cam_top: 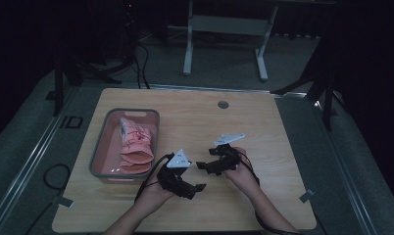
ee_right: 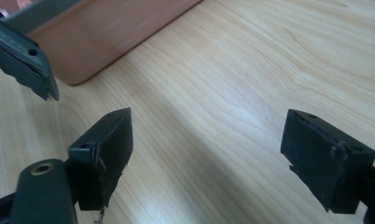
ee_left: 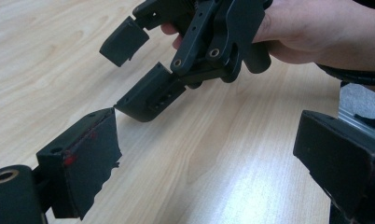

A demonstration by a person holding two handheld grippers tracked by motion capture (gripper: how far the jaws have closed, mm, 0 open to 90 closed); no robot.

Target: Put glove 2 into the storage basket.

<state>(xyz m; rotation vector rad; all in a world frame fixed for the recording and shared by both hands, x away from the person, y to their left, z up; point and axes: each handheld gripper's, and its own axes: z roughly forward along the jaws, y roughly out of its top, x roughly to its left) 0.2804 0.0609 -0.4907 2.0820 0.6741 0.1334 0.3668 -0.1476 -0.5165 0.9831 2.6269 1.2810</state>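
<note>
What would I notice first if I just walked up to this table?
Probably the pink cloth piled in the grey basket on the table's left side. Next, the two black claws held near the front edge: the left claw and the right claw, both open and empty, tips almost meeting over bare wood.

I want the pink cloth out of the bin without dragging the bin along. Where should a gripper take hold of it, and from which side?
Probably from above, with the left gripper, which is nearer and open. Pinch the upper end of the pink cloth, which seems to rise near the rim of the grey bin, clear of the walls. The right gripper is open too.
</note>
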